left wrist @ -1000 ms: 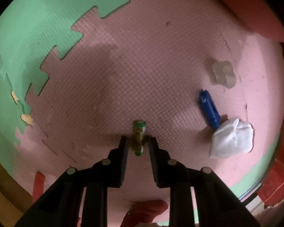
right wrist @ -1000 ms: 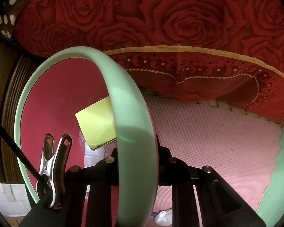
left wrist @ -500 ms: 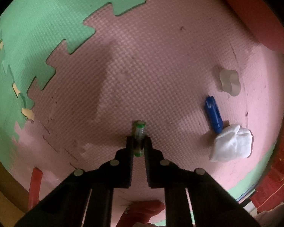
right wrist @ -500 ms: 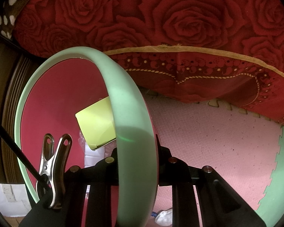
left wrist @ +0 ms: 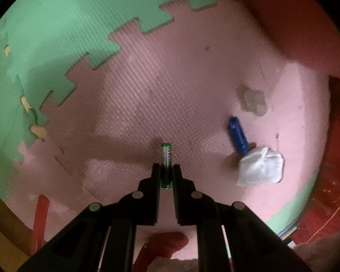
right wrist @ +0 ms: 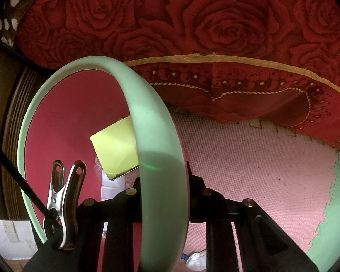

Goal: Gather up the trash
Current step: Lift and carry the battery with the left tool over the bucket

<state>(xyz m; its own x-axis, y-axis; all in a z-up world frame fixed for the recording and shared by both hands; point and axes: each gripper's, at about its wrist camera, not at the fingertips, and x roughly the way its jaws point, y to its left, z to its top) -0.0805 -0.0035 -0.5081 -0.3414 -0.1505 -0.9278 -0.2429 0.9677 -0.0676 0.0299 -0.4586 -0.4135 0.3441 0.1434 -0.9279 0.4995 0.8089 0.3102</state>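
Note:
My left gripper (left wrist: 166, 167) is shut on a small green-and-silver battery (left wrist: 166, 153), which sticks out past the fingertips above the pink foam mat (left wrist: 170, 90). On the mat to the right lie a blue cap-like piece (left wrist: 238, 136), a crumpled white tissue (left wrist: 260, 170) and a clear plastic scrap (left wrist: 253, 99). My right gripper (right wrist: 165, 179) is shut on the pale green rim (right wrist: 156, 136) of a red bin. Inside the bin are a yellow-green box (right wrist: 115, 149) and some white and clear scraps.
A red rose-patterned blanket (right wrist: 215, 34) hangs over the mat's far edge. A metal clip (right wrist: 63, 204) with a black cable sits on the right gripper's body. Green mat tiles (left wrist: 68, 34) interlock with the pink ones at the left. A red shape (left wrist: 294, 22) fills the left view's upper right corner.
The left jaws closed on the battery and lifted it off the mat; the view shifted, with the floor now a little farther away. The right gripper and bin have not moved.

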